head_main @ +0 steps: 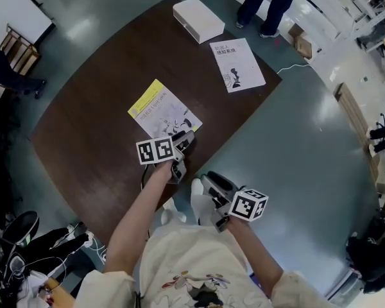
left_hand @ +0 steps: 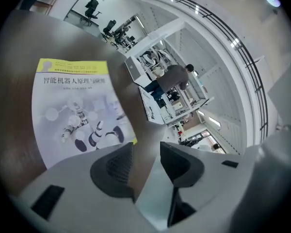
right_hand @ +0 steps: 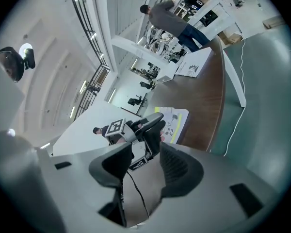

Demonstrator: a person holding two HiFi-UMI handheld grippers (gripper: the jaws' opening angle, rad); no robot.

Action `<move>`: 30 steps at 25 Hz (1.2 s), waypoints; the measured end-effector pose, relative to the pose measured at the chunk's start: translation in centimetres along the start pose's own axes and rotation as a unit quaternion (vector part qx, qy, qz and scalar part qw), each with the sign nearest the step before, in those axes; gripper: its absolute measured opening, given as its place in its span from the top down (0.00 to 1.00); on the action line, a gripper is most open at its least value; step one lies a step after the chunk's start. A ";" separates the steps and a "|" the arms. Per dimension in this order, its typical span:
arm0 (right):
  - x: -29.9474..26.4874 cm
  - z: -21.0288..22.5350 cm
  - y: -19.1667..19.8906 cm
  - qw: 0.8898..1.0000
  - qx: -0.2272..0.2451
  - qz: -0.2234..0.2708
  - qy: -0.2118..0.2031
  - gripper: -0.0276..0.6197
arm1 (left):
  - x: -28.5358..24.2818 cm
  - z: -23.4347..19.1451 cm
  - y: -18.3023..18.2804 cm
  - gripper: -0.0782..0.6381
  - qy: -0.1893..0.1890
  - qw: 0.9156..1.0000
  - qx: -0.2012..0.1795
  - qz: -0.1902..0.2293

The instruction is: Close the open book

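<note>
A book with a yellow and white cover (head_main: 162,110) lies closed and flat on the brown table (head_main: 90,133). In the left gripper view the cover (left_hand: 77,115) shows a robot picture and fills the left side. My left gripper (head_main: 185,140) hovers at the book's near right corner, jaws open (left_hand: 145,152) with nothing between them. My right gripper (head_main: 208,183) is off the table's near edge, close to my body. It stands open (right_hand: 146,152) and empty, looking toward the left gripper (right_hand: 136,130) and the book (right_hand: 174,123).
A thin white booklet (head_main: 237,64) and a white box (head_main: 197,19) lie at the table's far side. A person (head_main: 269,2) stands beyond the far edge. Shoes and cables (head_main: 25,242) clutter the floor at lower left.
</note>
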State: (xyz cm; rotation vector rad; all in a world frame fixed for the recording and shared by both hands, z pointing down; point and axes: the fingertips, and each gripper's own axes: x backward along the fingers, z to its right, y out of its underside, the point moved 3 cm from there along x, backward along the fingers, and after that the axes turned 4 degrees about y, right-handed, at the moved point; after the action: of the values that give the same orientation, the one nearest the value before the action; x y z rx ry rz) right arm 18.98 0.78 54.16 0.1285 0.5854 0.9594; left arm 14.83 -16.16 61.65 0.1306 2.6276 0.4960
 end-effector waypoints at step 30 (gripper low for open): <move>-2.4 -13.7 3.1 0.942 0.335 0.019 -0.025 0.92 | 24.6 10.2 7.5 0.88 -0.133 0.954 -0.244 0.108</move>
State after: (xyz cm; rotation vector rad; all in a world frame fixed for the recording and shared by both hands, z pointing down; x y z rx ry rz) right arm 8.50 -1.40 44.72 0.7732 0.8471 0.7577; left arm -2.35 -1.59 45.49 0.3039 2.1665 1.1034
